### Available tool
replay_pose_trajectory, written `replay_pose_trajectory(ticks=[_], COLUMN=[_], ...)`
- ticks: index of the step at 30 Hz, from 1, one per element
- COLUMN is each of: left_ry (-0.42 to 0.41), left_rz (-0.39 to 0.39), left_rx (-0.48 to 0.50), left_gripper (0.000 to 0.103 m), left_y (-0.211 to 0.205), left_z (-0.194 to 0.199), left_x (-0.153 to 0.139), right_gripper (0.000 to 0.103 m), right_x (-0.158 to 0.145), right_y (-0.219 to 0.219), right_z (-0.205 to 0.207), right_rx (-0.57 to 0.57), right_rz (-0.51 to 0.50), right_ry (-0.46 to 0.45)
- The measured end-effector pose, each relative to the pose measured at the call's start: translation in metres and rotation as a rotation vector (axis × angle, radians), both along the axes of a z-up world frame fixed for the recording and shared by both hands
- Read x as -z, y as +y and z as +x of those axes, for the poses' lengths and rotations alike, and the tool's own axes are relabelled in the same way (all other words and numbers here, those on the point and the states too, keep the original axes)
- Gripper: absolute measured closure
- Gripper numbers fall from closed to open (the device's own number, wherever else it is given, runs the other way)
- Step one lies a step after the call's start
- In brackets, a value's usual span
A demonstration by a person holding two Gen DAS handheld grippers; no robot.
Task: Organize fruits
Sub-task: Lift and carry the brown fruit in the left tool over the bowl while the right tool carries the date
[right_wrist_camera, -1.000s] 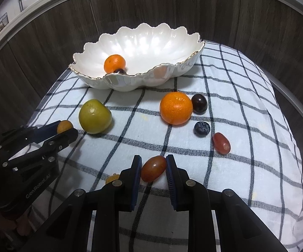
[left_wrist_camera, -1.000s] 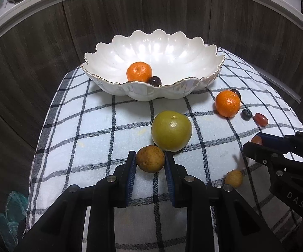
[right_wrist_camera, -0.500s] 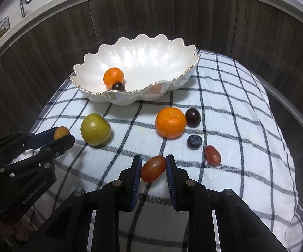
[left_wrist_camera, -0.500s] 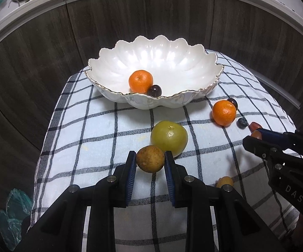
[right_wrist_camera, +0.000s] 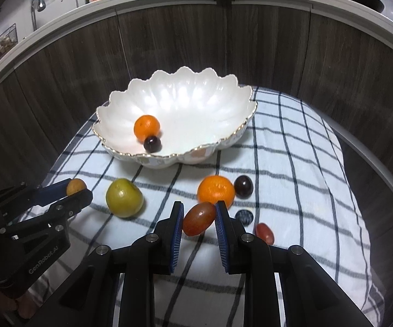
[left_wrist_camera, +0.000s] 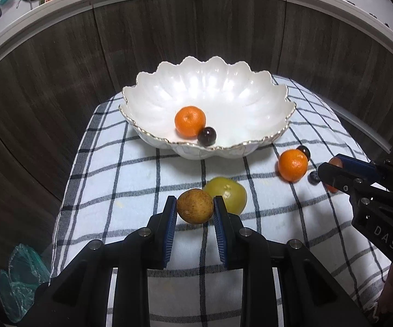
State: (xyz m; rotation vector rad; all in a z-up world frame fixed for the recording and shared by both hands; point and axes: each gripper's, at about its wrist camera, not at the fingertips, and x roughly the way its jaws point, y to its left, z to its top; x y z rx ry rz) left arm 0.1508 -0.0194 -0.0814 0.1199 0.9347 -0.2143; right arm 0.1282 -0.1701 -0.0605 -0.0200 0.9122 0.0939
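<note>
My left gripper is shut on a small brown round fruit, lifted above the checked cloth. My right gripper is shut on a red oval tomato, also raised off the cloth. A white scalloped bowl at the back holds an orange mandarin and a dark grape. On the cloth lie a green round fruit, a second mandarin, a dark grape, a blueberry and a small red tomato.
Dark wood-panelled cabinet fronts curve behind the cloth-covered surface, under a white counter edge. A green mesh bag lies low at the left. A hand holds the left gripper's body.
Both grippers have risen with their fruits held. The bowl and the loose fruits now look farther away and lower in both views.
</note>
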Motion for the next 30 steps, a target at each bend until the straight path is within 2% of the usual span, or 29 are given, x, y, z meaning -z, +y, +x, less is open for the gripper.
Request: replay_pose_trajectory(ticks=[15,30], left_ry=[-0.041,-0.063], left_rz=[-0.014,-0.021], left_rx=[-0.009,-0.017], left_gripper=[0.076,0.076], left_y=[-0.008,-0.014], left_z=[0.026,0.06], left_x=[-0.025,-0.037], right_gripper=[0.078,0.078], right_x=[-0.022,-0.034], right_y=[-0.001,-0.002], right_z=[0.022,0.056], right_rx=[-0.015,-0.028], right_rz=[-0.029,-0.03], right_ry=[-0.071,-0.096])
